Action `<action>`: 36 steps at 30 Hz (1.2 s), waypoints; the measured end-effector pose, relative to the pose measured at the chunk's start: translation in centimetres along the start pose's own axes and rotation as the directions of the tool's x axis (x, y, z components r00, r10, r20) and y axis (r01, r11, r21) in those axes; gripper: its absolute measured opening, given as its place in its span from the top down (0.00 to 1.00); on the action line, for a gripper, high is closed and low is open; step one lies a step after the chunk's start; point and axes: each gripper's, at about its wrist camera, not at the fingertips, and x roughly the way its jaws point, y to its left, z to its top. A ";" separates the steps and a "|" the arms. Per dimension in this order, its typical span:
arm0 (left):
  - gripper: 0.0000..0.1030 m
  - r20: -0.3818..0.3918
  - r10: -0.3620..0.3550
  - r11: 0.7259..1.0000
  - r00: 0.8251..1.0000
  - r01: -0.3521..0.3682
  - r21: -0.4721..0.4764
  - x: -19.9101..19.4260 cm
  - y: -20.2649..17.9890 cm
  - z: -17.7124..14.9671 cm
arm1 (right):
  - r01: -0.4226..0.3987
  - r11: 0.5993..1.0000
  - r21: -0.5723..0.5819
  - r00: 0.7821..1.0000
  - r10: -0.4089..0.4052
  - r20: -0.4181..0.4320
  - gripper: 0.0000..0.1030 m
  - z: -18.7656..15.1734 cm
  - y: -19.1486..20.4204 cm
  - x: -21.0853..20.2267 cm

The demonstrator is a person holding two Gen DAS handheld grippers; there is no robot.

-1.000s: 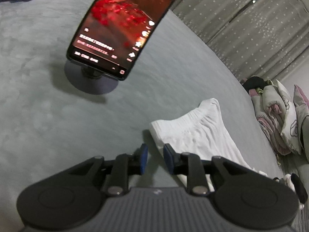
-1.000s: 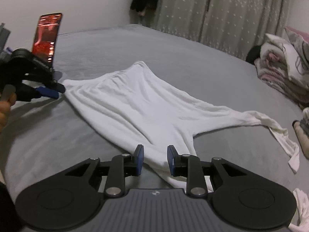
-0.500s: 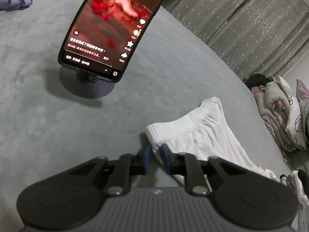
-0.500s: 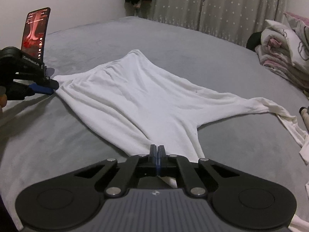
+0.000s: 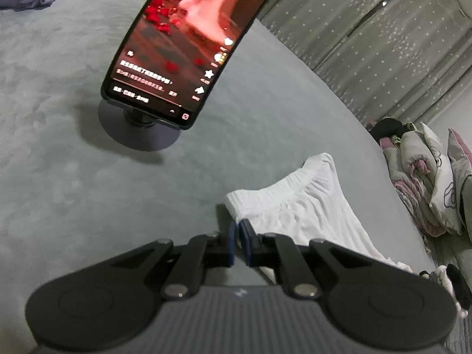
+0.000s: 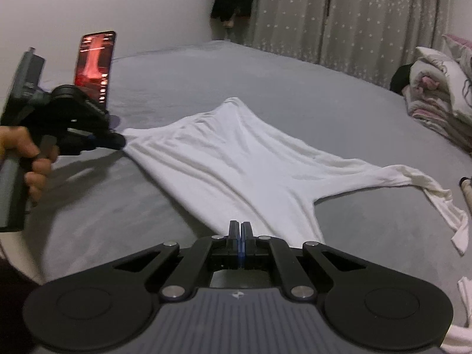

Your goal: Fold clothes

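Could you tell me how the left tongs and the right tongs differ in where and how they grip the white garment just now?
The left tongs pinch a corner of the white garment at its broad ribbed end, near the phone; the right tongs pinch the near edge by its narrow, split end. The left pads show a thin gap; the right pads press flush. Both are shut on the cloth, low over the grey bed.

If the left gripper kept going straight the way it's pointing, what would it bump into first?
Probably the white garment: the left gripper is already at its waistband corner. Farther on stands the phone on its stand, though depth is hard to judge.
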 end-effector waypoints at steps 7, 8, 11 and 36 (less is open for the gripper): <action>0.95 -0.005 0.007 1.000 1.000 -0.007 -0.010 -0.3 0.4 0.2 | -0.089 0.996 0.014 0.995 0.090 -0.035 0.97 -0.4 1.1 -0.3; 0.96 -0.006 0.008 1.000 1.000 -0.008 -0.010 -0.3 0.5 0.2 | -0.105 0.994 0.019 0.993 0.106 -0.045 0.97 -0.6 1.2 -0.3; 0.96 -0.010 0.010 1.000 1.000 -0.010 -0.013 -0.4 0.6 0.2 | -0.108 0.994 0.015 0.992 0.109 -0.065 0.97 -1.0 1.3 0.2; 0.74 0.002 0.009 1.000 1.000 -0.010 0.008 0.3 -0.2 0.0 | -0.053 0.998 -0.020 0.997 0.052 -0.055 0.71 -1.2 1.5 3.6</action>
